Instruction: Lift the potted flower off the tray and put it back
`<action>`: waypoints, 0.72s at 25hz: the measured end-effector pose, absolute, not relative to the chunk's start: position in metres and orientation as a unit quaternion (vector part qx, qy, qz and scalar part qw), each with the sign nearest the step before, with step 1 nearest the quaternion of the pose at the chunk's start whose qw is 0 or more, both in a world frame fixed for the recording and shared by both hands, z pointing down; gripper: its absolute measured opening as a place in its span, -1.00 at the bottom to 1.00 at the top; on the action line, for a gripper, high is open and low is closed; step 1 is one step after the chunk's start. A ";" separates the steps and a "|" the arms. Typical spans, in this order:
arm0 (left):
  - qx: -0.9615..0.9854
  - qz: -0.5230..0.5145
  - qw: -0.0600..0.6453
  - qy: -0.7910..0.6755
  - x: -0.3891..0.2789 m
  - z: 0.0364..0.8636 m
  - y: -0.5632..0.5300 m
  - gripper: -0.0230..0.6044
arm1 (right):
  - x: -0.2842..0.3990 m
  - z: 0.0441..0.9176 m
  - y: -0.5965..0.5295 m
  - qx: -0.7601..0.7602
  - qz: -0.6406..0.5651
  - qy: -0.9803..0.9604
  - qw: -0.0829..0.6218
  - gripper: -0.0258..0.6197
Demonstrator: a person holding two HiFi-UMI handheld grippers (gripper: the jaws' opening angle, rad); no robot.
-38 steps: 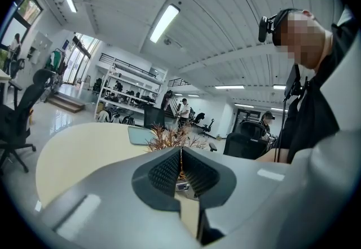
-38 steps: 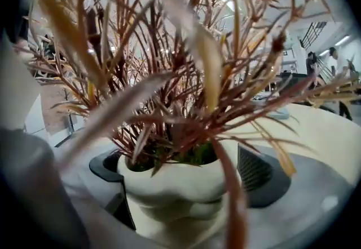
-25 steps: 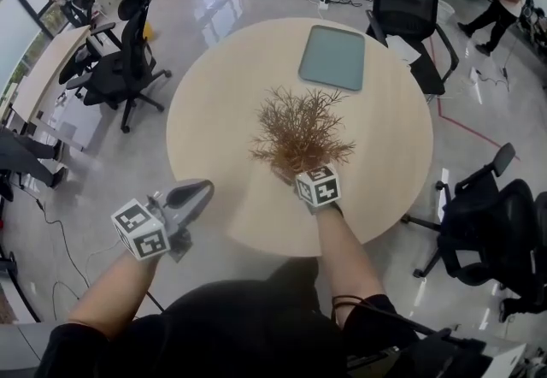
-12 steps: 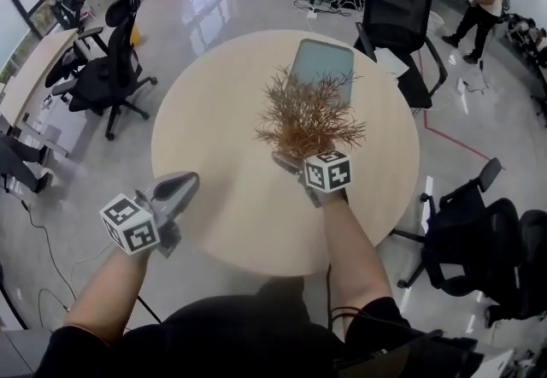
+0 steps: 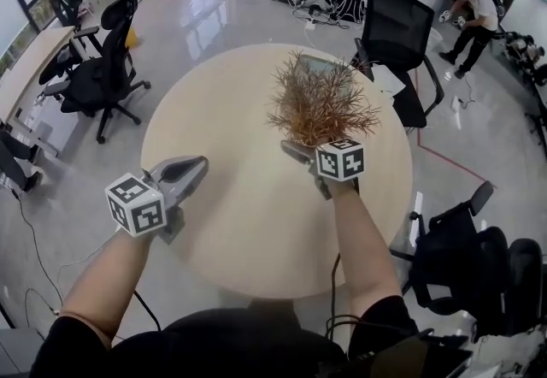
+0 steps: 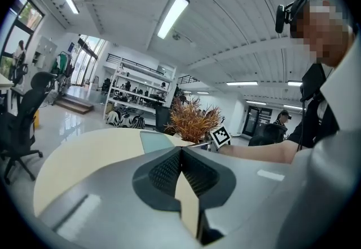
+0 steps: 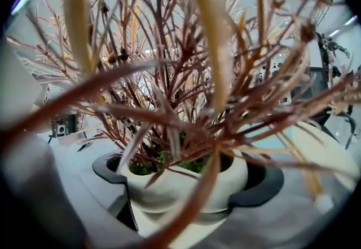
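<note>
Rust-brown potted flower (image 5: 322, 103) is hanging near the tray (image 6: 156, 141), white pot (image 7: 186, 186) clamped in the right tool (image 5: 296, 151); it needs lowering level, centred. Left tool (image 5: 195, 168) is idling, jaws together, empty.

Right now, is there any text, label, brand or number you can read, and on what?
No readable text in any view.
On left marker cube and right marker cube: black-and-white square patterns only, no letters.
On white pot: plain, no label visible.

In the head view the fronds (image 5: 320, 107) hide the pot (image 7: 186, 183) and most of the tray (image 6: 155, 141), toward 1 o'clock on the table (image 5: 248, 222). Close fronds blur across the right gripper view.
</note>
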State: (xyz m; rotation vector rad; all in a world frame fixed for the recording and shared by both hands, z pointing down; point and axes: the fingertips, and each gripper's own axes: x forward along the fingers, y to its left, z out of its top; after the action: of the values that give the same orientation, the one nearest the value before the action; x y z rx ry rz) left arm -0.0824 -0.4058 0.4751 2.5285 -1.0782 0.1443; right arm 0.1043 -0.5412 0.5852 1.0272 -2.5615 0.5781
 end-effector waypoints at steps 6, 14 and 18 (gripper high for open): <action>0.899 0.060 0.208 -0.381 -0.078 0.484 -0.442 -0.93 | 0.111 0.569 -0.585 0.354 0.208 -0.898 0.155 0.78; 0.898 0.069 0.222 -0.374 -0.065 0.498 -0.495 -0.93 | 0.127 0.570 -0.657 0.358 0.214 -0.896 0.155 0.78; 0.899 0.071 0.227 -0.369 -0.057 0.510 -0.522 -0.93 | 0.132 0.580 -0.693 0.361 0.211 -0.894 0.162 0.78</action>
State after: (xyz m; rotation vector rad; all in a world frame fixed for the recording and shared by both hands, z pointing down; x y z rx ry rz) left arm -0.0574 -0.5217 0.5098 2.4763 -1.0160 0.1968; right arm 0.1322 -0.6934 0.5803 1.0302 -2.5519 0.6018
